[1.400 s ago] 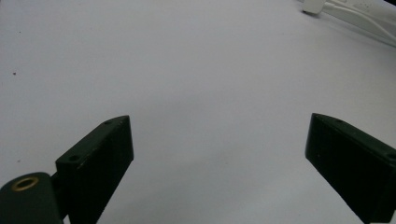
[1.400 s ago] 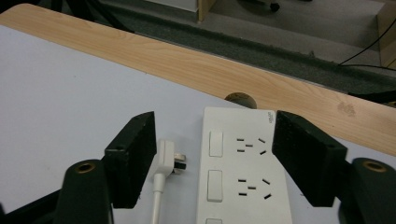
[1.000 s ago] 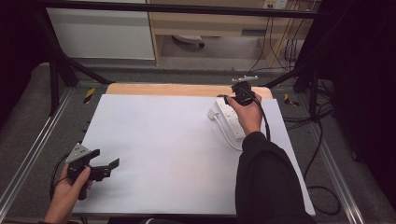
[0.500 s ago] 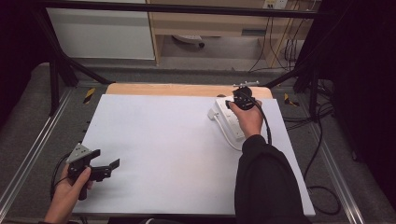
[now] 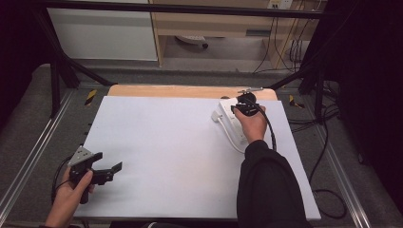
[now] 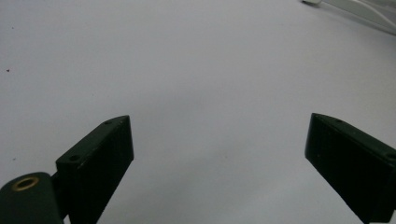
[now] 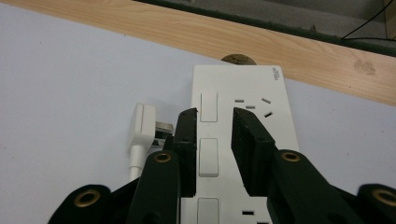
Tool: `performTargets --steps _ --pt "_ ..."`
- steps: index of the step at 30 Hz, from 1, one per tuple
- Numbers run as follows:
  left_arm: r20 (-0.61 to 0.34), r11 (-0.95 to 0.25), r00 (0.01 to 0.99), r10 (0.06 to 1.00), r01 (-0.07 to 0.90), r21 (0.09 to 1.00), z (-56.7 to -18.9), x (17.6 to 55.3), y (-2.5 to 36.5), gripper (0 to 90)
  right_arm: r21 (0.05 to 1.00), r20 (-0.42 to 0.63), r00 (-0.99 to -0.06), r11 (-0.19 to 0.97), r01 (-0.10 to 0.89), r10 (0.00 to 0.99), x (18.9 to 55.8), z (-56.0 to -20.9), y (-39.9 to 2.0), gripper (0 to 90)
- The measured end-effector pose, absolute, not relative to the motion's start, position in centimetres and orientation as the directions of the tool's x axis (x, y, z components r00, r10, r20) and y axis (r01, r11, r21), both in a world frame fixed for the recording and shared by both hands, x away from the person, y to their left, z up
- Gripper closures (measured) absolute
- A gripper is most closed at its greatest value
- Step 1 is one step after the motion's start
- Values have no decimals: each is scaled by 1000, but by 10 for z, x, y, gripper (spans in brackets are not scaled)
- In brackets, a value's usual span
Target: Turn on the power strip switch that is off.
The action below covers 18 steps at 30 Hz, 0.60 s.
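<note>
White power strip [image 7: 245,140] lies at far right of table [image 5: 166,142], plug [image 7: 142,123] beside it. Right gripper [image 7: 215,116] above switches, jaws narrowly apart, empty. Left gripper [image 6: 219,154] wide open, idle. Strip probably rigid, smooth, light; grasp across long edges.

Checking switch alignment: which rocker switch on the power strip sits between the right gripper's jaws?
The middle switch on the power strip; the far one lies beyond the right gripper, the near one below.

A white-topped table [image 5: 180,156] with a wooden far edge [image 5: 166,91] stands on grey floor [image 5: 28,114], a white cabinet [image 5: 102,33] at 11 o'clock, a wooden shelf unit [image 5: 223,23] at 12, black cables [image 5: 328,156] trailing at 3.
</note>
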<state>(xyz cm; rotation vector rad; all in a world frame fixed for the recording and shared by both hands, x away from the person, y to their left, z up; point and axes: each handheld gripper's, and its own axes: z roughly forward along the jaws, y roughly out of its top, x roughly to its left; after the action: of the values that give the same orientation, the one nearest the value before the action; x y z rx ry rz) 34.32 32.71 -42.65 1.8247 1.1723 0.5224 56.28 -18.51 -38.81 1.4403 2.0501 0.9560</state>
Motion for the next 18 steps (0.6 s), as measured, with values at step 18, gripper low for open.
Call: performTargets --steps 18 --pt "-103 -176 477 873 506 844 -427 343 325 80 774 46 -313 165 612 949 561 -405 -181 864"
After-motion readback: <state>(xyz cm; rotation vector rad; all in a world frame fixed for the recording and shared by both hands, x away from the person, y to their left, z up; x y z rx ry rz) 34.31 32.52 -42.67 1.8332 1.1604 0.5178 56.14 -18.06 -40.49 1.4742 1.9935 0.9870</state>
